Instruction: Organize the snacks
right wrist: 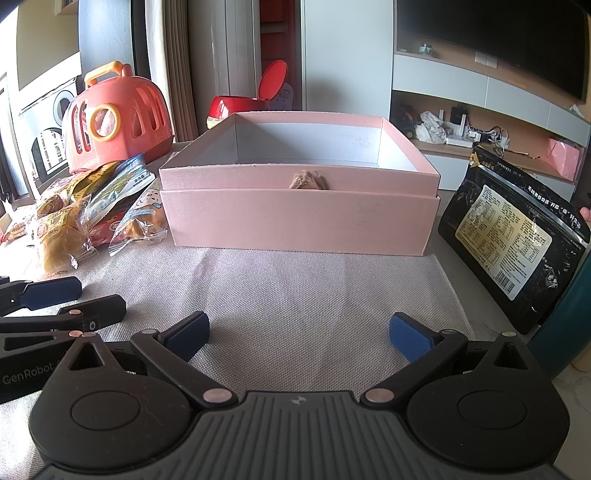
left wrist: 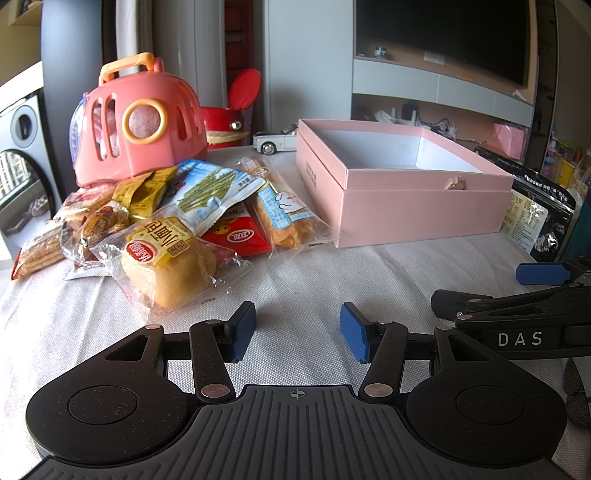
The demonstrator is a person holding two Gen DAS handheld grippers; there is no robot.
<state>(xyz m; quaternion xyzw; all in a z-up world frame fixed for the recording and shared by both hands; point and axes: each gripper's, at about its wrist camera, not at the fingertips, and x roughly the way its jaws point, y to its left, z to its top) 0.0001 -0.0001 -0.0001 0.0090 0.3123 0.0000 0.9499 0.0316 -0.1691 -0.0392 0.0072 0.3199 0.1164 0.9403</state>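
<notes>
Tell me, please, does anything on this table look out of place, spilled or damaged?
Nothing looks spilled or damaged. The wrapped snack packets lie in a loose, overlapping heap left of the open pink cardboard box, whose visible inside looks empty. A black foil pouch leans tilted at the box's right.

Coral toy carrier (left wrist: pixel 138 122); white model car (left wrist: pixel 275 142); television (left wrist: pixel 443 33).

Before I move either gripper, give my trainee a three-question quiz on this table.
1. True or false: the pink box already holds snacks.
2. Which side of the box is the snack pile on: A left, B right?
3. What leans upright at the box's other side?

Key: 1 false, what shows of its inside is bare. 2 A. 3 The black pouch. The left gripper and right gripper are open, holding nothing.
</notes>
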